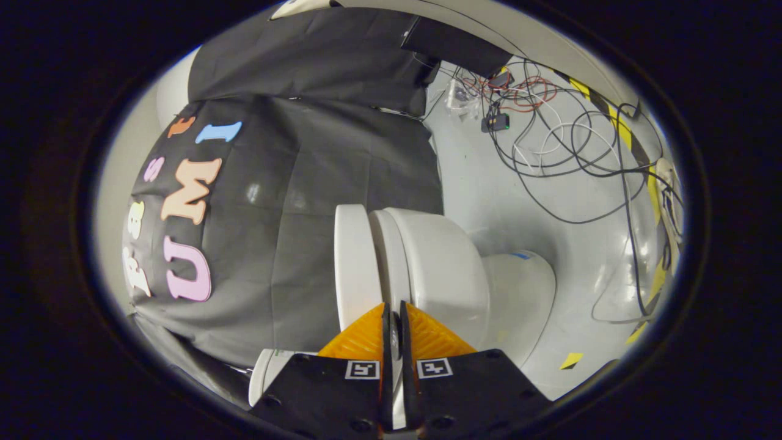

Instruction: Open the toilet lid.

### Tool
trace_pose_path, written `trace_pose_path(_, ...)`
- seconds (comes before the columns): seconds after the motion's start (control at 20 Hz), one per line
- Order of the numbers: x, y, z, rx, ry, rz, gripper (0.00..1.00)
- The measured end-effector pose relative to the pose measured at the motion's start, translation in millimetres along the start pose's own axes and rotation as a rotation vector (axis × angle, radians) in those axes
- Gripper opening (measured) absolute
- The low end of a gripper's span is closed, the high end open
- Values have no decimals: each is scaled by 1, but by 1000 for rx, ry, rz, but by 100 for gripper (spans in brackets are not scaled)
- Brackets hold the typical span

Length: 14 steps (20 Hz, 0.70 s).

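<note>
Gripper [392,318] jaws nearly closed, pinching thin edge of toilet lid [356,263]; toilet bowl [443,269] alongside; cables [568,153] on floor beyond.

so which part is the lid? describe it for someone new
Find the white toilet against the black cloth wall. The lid is the flat slab on its cloth side, beside the seat. The tool fingers are nearly closed around its rim.

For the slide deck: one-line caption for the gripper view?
Gripper fingers nearly closed on the edge of the toilet lid, cables on the floor beyond.
</note>
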<state>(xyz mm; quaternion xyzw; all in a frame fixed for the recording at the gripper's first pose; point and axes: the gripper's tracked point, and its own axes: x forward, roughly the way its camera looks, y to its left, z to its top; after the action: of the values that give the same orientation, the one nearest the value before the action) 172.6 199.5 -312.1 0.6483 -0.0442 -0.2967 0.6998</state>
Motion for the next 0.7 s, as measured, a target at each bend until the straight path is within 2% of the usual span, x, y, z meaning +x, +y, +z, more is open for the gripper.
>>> trace_pose_path(0.15,0,7,0,-84,-6,-11,8)
trace_pose_path(0.4,-14,38,4,-129,-31,50,8)
trace_pose_path(0.7,-32,89,-1,-271,-16,118,8)
